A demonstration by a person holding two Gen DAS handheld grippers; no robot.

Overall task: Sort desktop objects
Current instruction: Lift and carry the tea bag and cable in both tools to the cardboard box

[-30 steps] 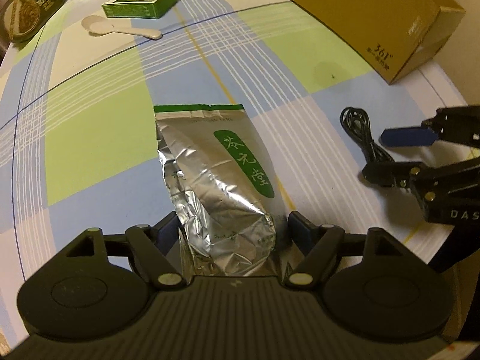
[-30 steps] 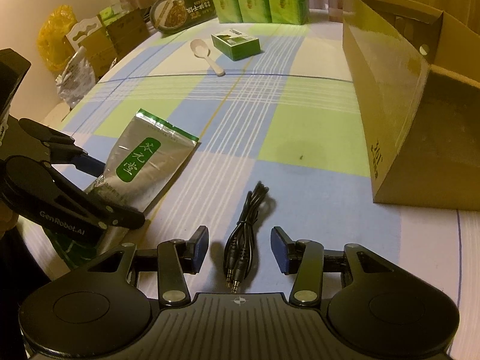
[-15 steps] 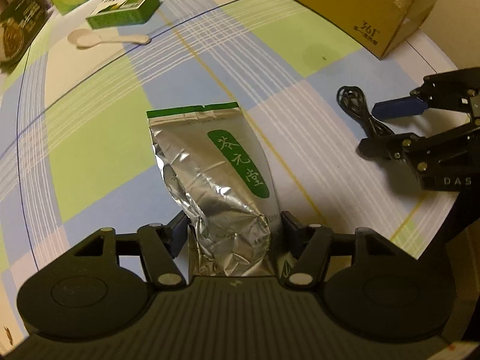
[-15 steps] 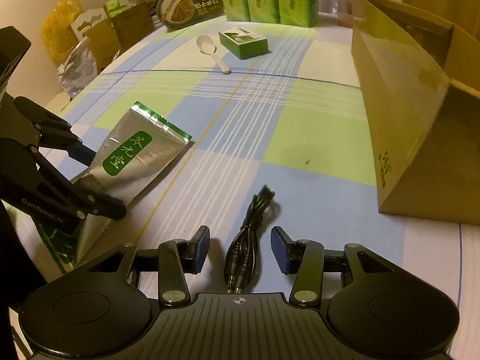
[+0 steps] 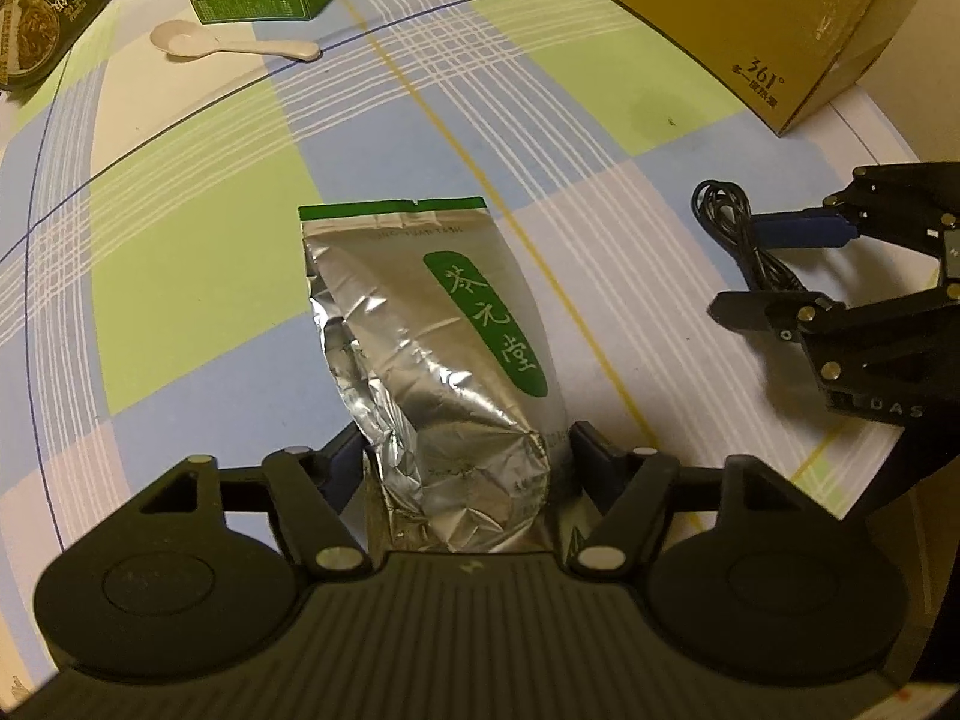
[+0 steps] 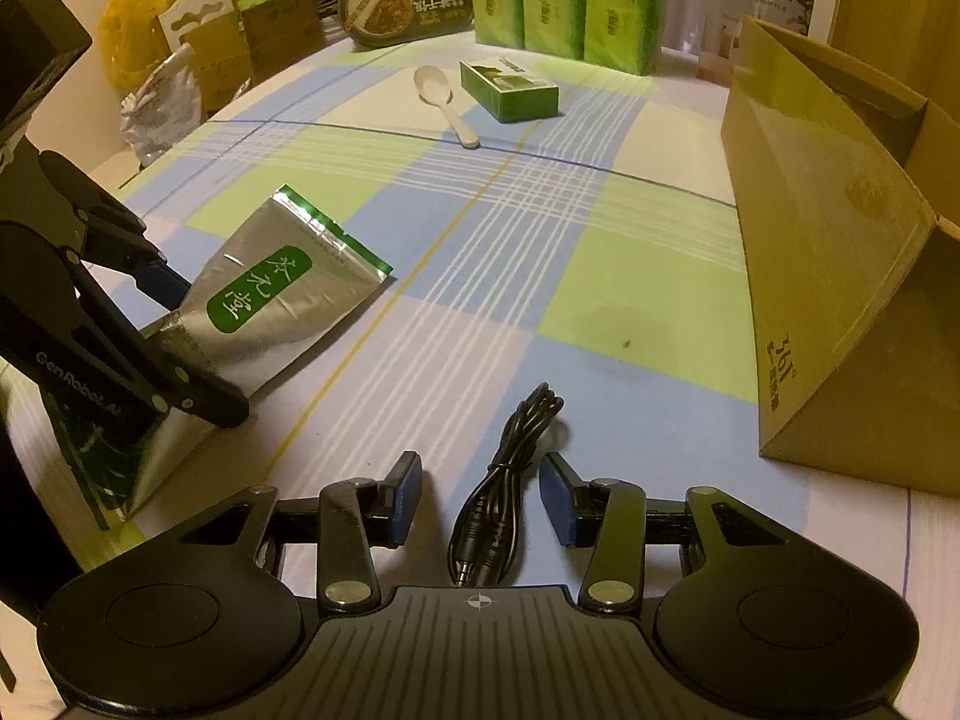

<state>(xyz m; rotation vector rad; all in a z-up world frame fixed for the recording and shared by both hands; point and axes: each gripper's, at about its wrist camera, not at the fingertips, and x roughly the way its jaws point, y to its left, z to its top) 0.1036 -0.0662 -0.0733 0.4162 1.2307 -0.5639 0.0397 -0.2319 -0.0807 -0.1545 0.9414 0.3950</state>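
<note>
A silver foil tea pouch (image 5: 432, 354) with a green label has its near end between the fingers of my left gripper (image 5: 465, 462), which is shut on it; its far end rests on the checked tablecloth (image 5: 180, 228). The pouch also shows in the right wrist view (image 6: 270, 312). My right gripper (image 6: 480, 504) is open, its fingers on either side of a coiled black audio cable (image 6: 504, 492) lying on the cloth. In the left wrist view the cable (image 5: 738, 240) lies between the right gripper's fingers (image 5: 798, 228).
A large brown cardboard box (image 6: 840, 252) stands at the right. A white spoon (image 6: 444, 102) and a small green box (image 6: 510, 90) lie further back. A food bowl (image 6: 402, 3) and green tissue packs (image 6: 570, 0) stand at the far edge.
My left gripper has closed in on the pouch's near end and lifted it a little. My right gripper has stayed open around the cable, hardly moving.
</note>
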